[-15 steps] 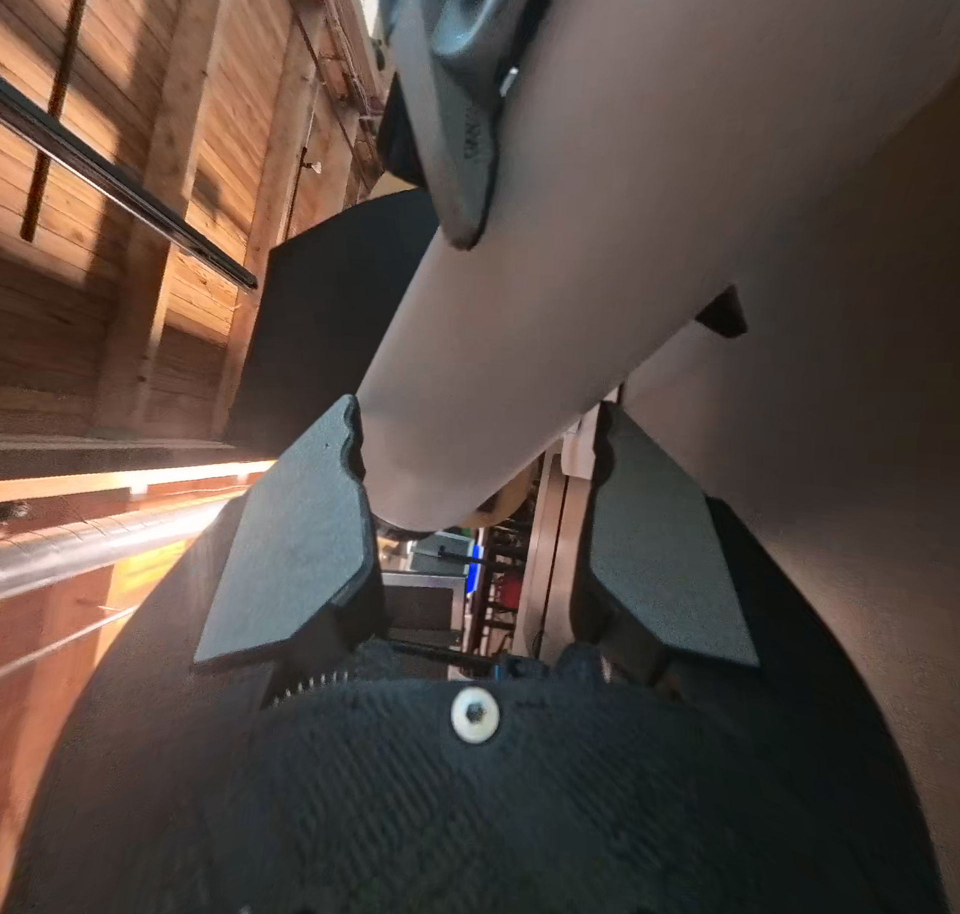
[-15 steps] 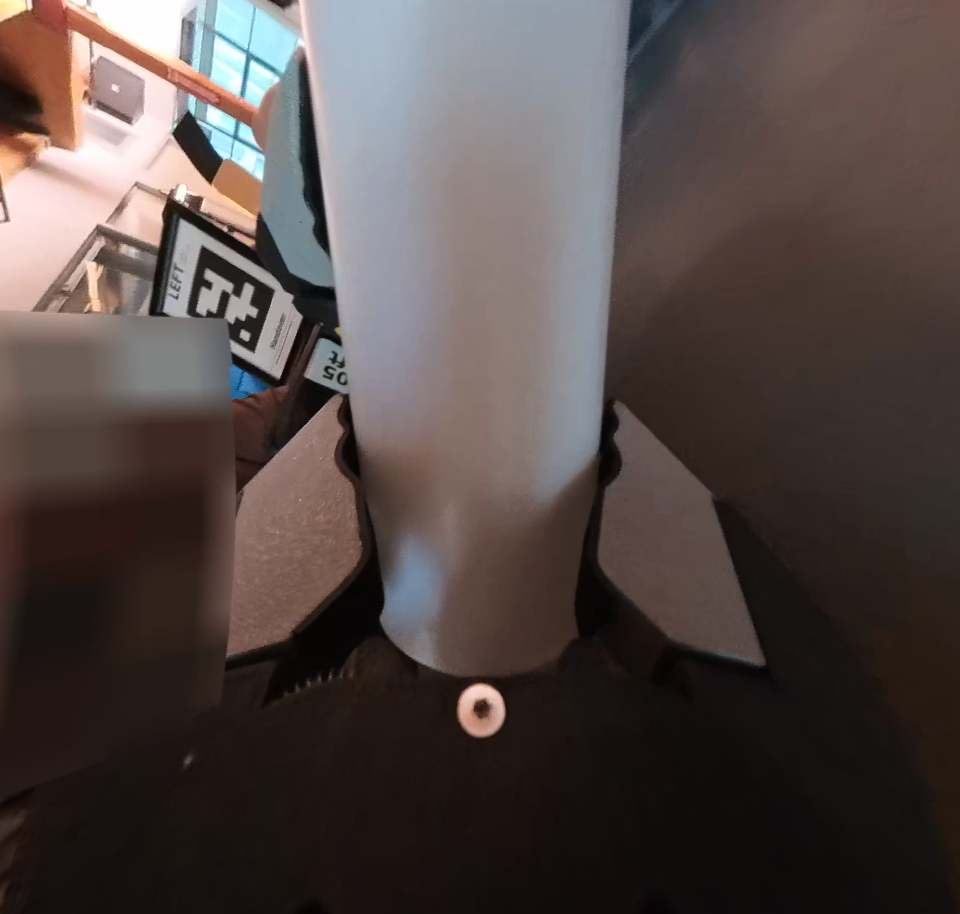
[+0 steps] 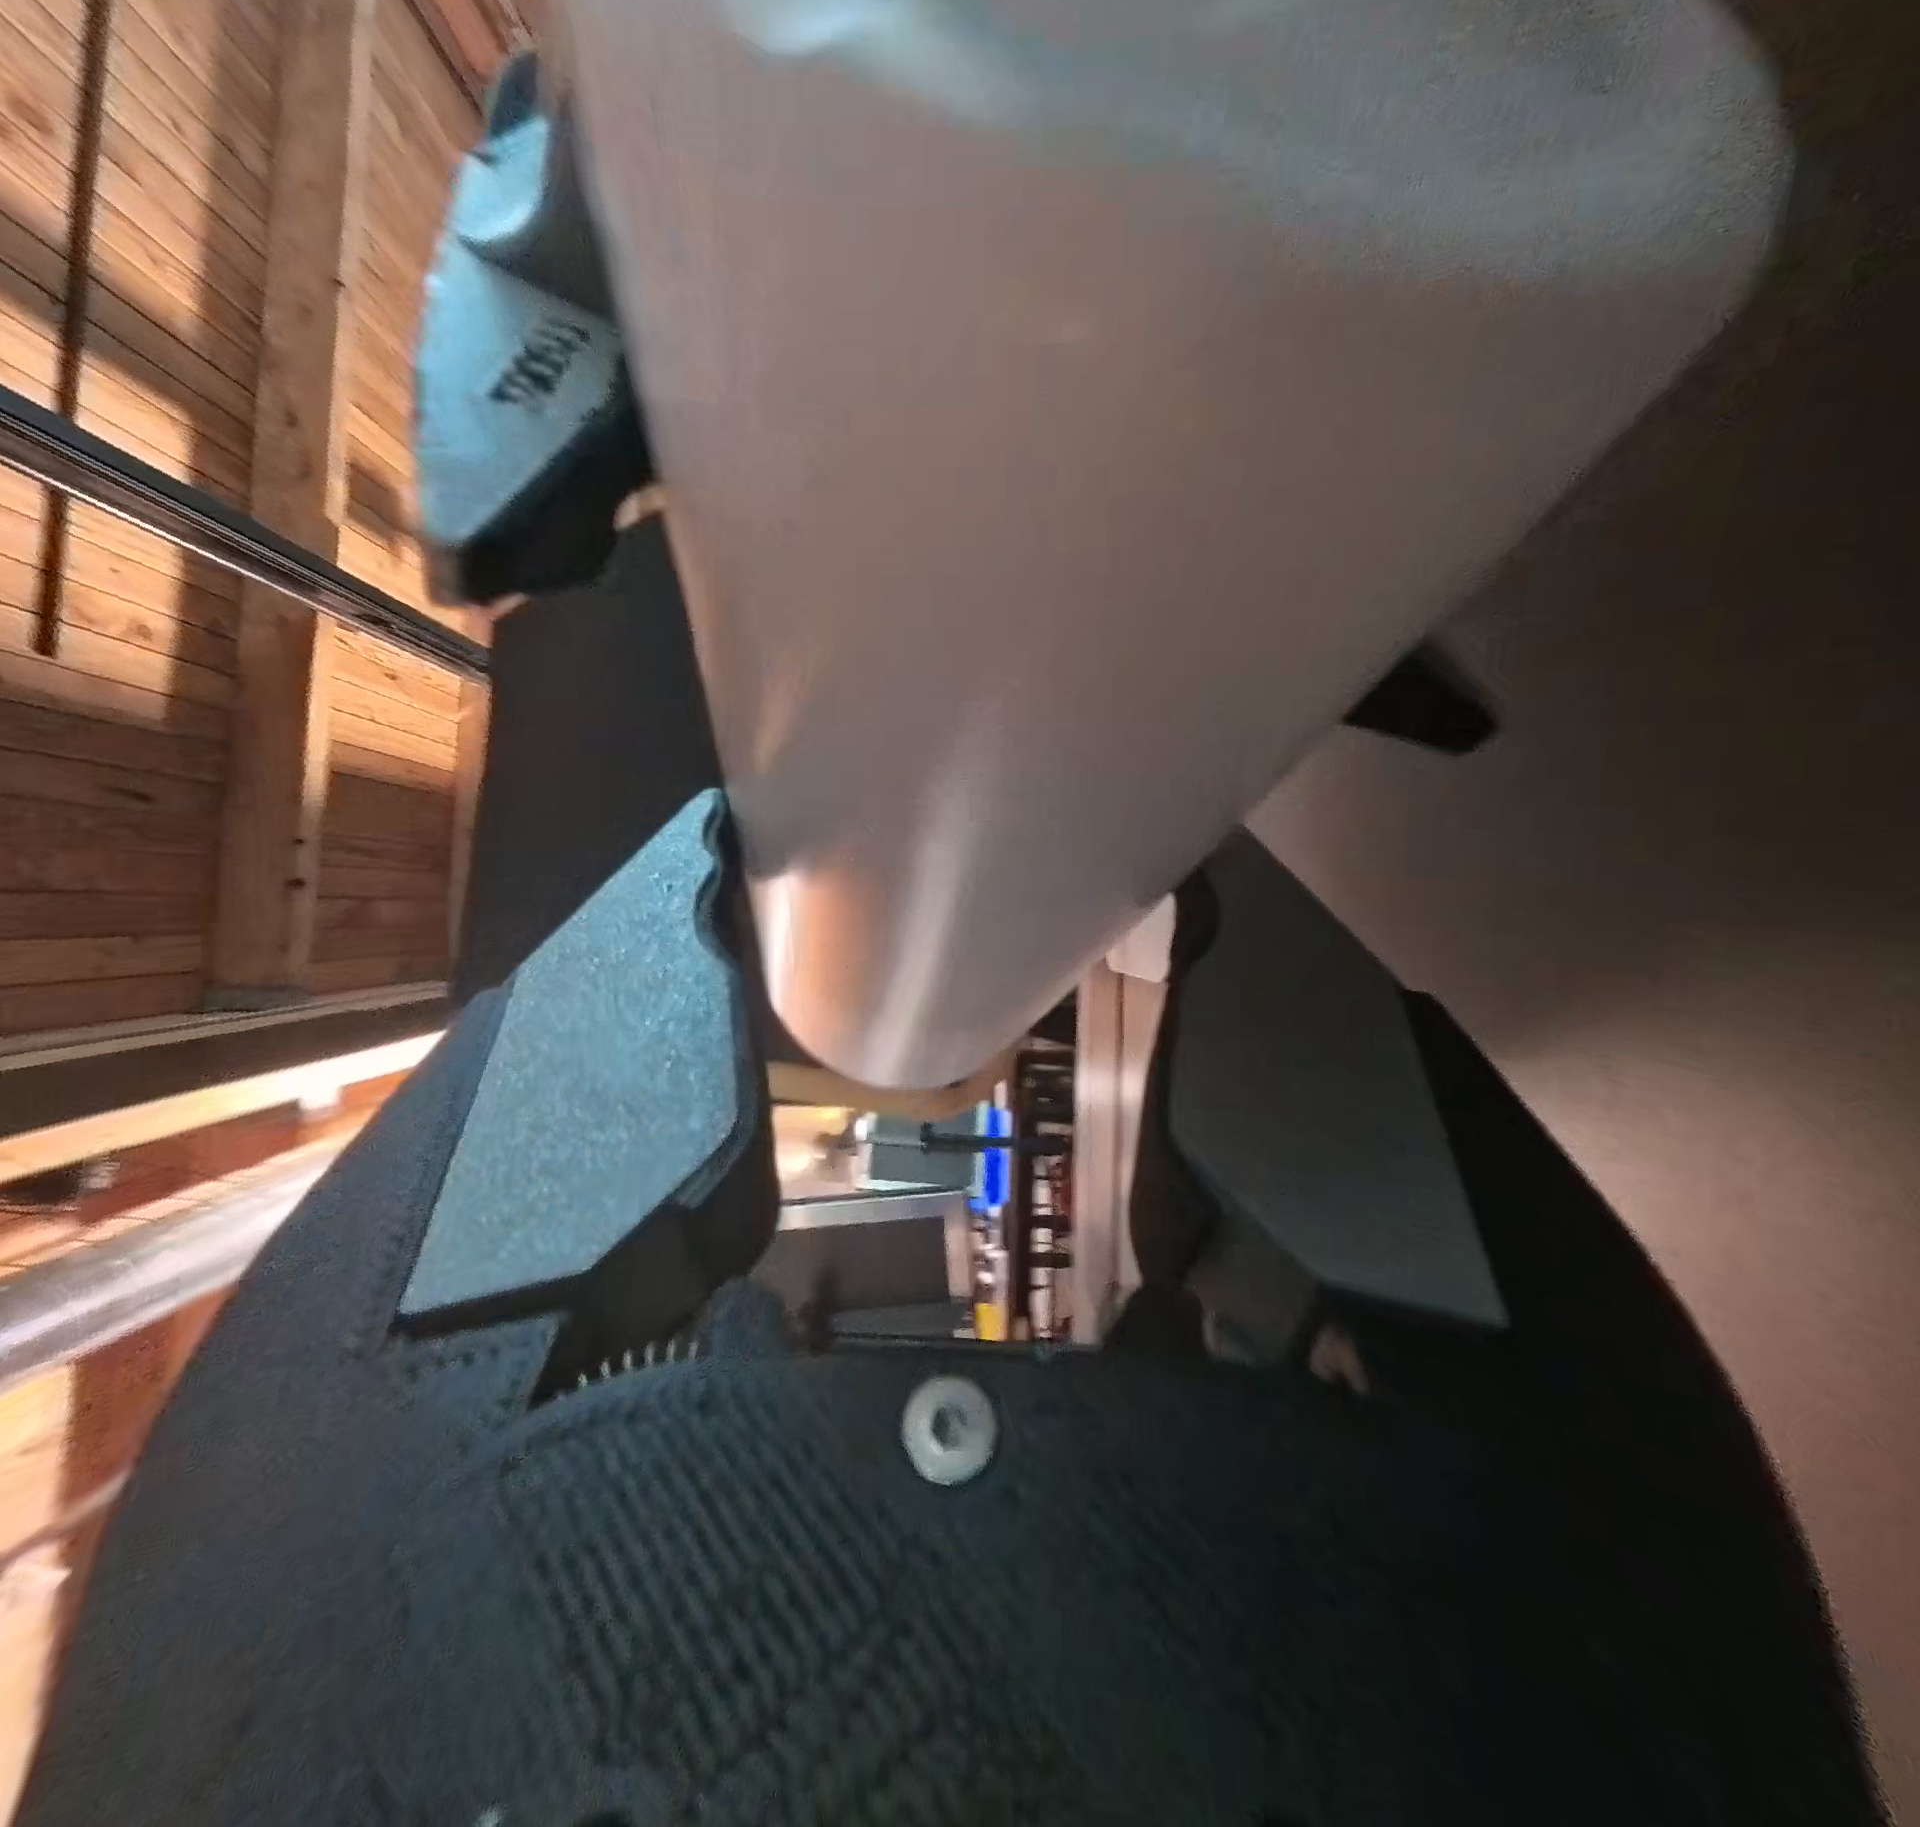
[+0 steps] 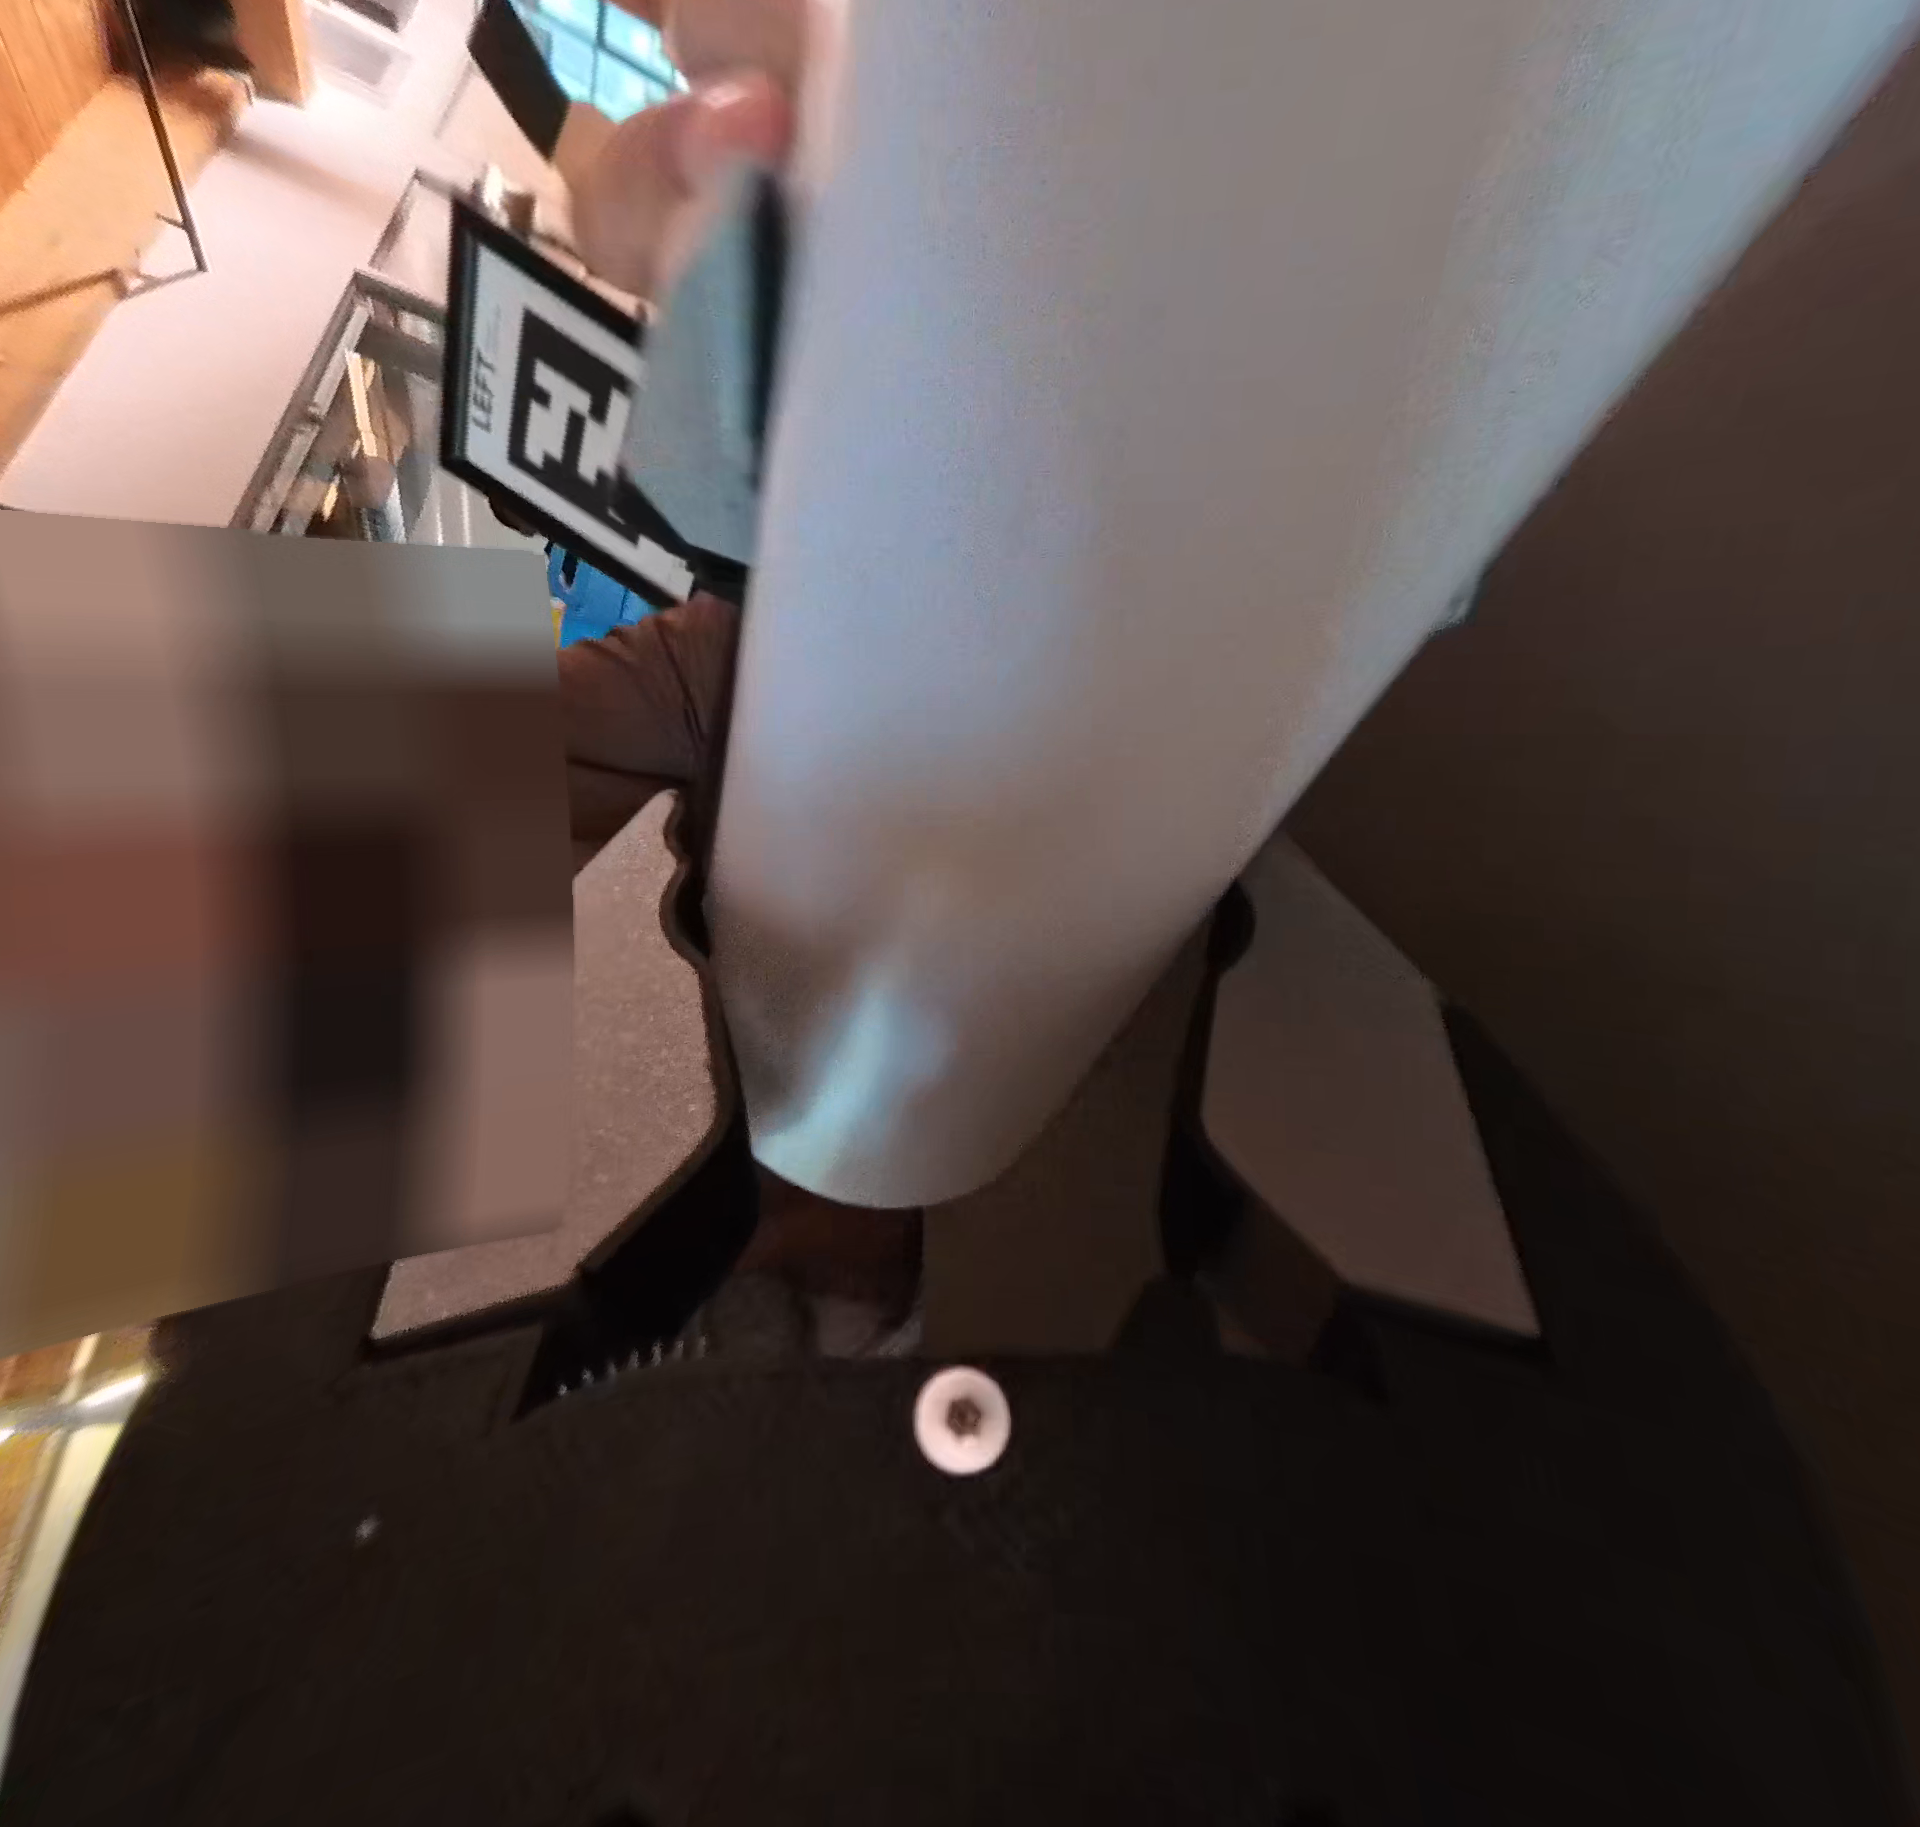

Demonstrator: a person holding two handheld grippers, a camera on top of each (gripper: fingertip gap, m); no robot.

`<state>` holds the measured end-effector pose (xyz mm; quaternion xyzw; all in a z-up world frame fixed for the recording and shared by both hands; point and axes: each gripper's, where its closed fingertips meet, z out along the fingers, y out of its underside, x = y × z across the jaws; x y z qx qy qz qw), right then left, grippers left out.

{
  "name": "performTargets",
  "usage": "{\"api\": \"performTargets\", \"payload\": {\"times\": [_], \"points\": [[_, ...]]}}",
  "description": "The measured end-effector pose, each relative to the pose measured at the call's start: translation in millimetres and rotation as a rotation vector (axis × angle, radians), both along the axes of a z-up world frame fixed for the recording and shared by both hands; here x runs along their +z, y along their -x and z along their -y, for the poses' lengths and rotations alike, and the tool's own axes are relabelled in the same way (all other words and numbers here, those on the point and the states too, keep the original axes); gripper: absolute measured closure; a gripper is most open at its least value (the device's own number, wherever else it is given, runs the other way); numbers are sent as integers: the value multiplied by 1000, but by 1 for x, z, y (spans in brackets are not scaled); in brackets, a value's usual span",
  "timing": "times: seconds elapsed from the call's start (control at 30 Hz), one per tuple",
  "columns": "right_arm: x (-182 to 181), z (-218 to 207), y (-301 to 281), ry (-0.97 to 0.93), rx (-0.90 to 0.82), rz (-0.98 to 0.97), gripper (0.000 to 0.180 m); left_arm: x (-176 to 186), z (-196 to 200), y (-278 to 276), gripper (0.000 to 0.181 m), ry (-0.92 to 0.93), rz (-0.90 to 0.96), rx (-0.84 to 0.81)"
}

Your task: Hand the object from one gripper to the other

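Smooth white tube [image 4: 1049,489] now tilting in the right gripper [image 4: 961,1029], jaws parting since before, left gripper [image 3: 956,1029] jaws apart, tube end touching one matte grey finger [image 3: 613,1039].

The white tube [image 3: 1091,427] is cut off by the top edge in both views and is blurred by motion, so its far end is not seen. In the right wrist view the tube [image 4: 1091,427] hides most of the other gripper; only one blurred finger [image 4: 707,375] shows.
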<state>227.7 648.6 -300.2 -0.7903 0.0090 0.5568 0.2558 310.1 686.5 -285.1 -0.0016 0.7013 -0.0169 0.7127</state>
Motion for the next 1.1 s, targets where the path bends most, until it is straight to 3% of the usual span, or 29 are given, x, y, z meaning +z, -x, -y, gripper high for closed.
{"api": "performTargets", "payload": {"times": [0.03,0.2,0.33,0.47,0.73,0.87,0.97,1.1], "points": [[5,-3,-4,-26,-28,7,84,-1,-2,-1,100,64,-22,-1],[35,-12,-23,-169,-135,-28,65,6,-9,2,101,326,-76,-40],[60,-19,-49,-330,-273,9,73,16,-13,6,101,403,-66,-50],[90,-15,-53,-499,-305,3,76,31,-14,10,102,529,-38,-86],[129,-7,-72,-797,-464,168,77,61,-11,23,102,1111,-161,-280],[122,-10,-46,-885,-370,393,79,57,-4,23,102,1314,-294,-319],[107,-26,-34,-880,-381,591,68,43,12,22,102,1381,-429,-315],[88,-41,-27,-849,-392,757,83,25,31,21,102,1388,-559,-283]]}}
